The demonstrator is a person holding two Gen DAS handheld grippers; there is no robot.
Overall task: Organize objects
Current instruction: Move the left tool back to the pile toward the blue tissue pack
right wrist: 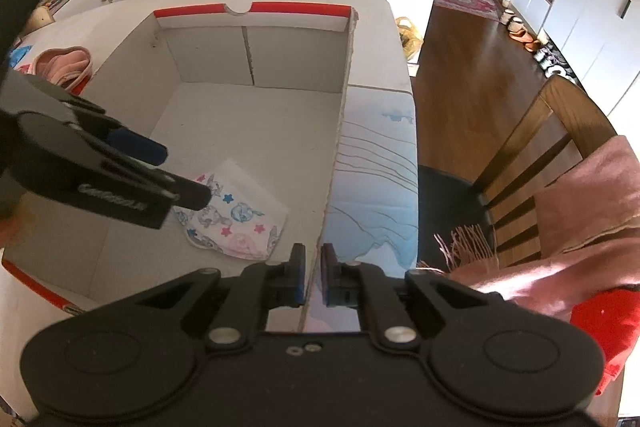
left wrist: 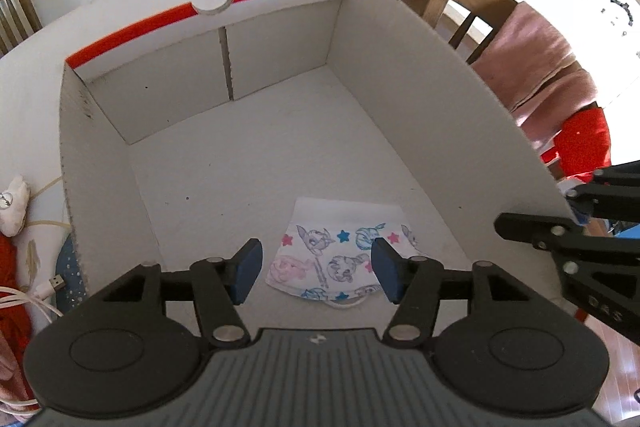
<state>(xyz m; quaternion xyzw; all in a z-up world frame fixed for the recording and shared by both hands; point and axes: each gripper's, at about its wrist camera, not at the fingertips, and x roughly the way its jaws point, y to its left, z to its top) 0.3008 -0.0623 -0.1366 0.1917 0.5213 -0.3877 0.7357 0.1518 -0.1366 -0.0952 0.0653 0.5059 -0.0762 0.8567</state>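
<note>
A white cardboard box [left wrist: 400, 87] with a red rim stands open on the table. On its floor near the front lies a white face mask [left wrist: 340, 247] printed with cartoon figures and stars, flat and alone [right wrist: 240, 223]. My left gripper [left wrist: 316, 267] hangs just above the mask, open, its blue pads either side with nothing pressed between them. From the right wrist view it reaches in from the left [right wrist: 182, 173]. My right gripper [right wrist: 314, 275] is shut on the top edge of the box's right wall [right wrist: 338, 147].
A pink fringed cloth [right wrist: 580, 219] drapes over a wooden chair [right wrist: 560, 131] to the right, with red fabric [left wrist: 584, 143] below it. A blue printed mat [right wrist: 376, 167] lies beside the box. A white USB cable [left wrist: 52, 285] and a small white plush [left wrist: 14, 203] sit left of the box.
</note>
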